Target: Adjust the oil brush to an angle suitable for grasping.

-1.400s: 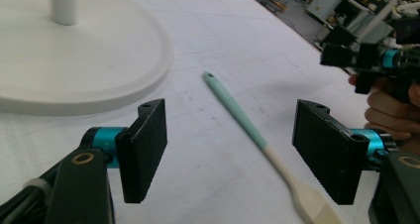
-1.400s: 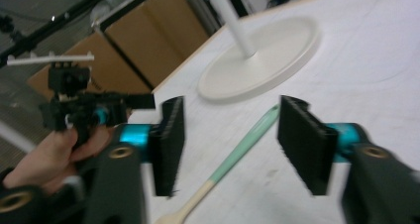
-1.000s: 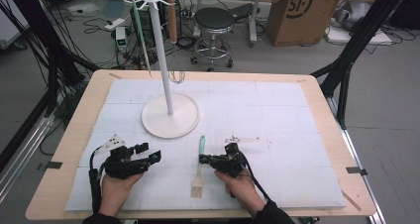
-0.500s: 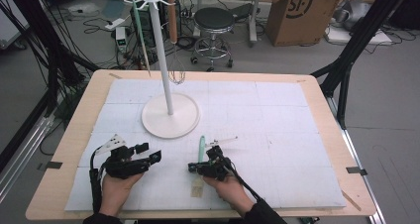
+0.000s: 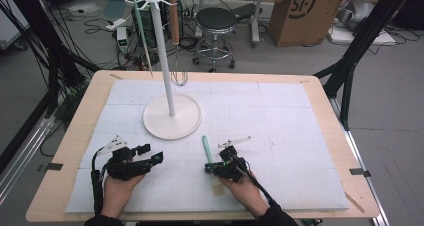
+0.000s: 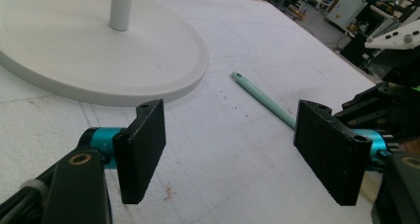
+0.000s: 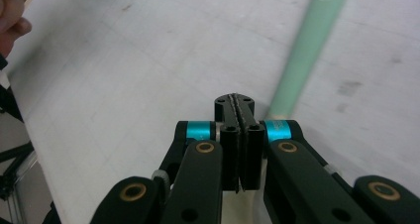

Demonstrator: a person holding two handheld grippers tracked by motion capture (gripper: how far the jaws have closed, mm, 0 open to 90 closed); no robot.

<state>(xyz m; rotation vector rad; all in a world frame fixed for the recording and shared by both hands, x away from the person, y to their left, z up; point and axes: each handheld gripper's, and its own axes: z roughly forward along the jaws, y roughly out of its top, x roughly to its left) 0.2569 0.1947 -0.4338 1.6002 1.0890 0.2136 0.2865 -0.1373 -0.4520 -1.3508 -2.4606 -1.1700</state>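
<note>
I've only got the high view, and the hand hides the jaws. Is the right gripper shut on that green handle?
Observer: In the right gripper view the right gripper is shut, pads together; the green handle seems to run past beside it, not between.
Operator: And the left gripper?
Observer: In the left gripper view the left gripper is wide open, with nothing between its jaws.

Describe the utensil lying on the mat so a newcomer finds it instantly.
Start at the white hanging stand on the table's white mat. Just in front of its round base lies a mint-green-handled utensil, its near end at the right gripper. The stand's other utensils hang.
</note>
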